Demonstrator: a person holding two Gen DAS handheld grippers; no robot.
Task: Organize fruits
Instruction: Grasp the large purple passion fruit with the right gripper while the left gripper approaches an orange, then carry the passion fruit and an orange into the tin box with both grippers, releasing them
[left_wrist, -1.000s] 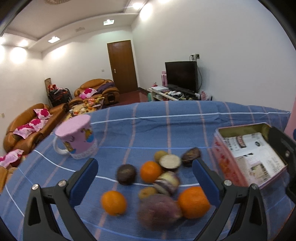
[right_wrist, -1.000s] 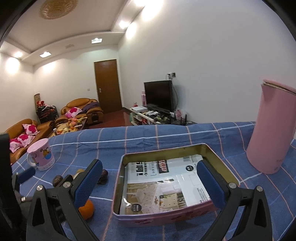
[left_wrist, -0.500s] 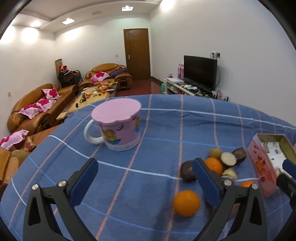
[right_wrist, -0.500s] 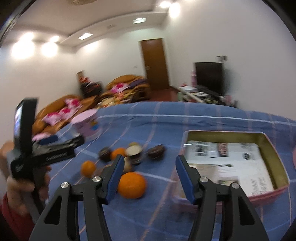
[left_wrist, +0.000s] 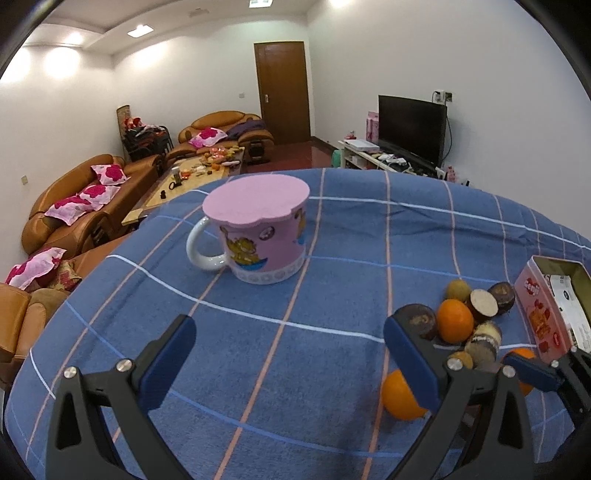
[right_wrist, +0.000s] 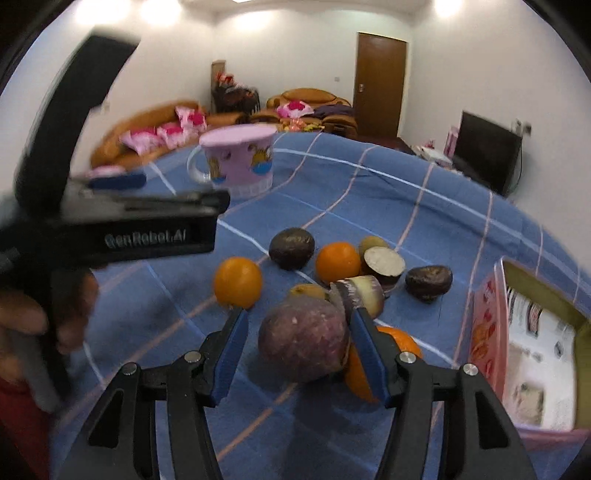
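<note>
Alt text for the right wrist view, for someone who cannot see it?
The right gripper straddles a large purple fruit on a blue checked cloth; a gap shows beside one pad. Oranges and dark fruits lie beyond, a pink tin at right.

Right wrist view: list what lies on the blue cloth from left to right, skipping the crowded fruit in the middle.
Mug → lone orange → big purple fruit → dark fruit by the tin → tin.
</note>
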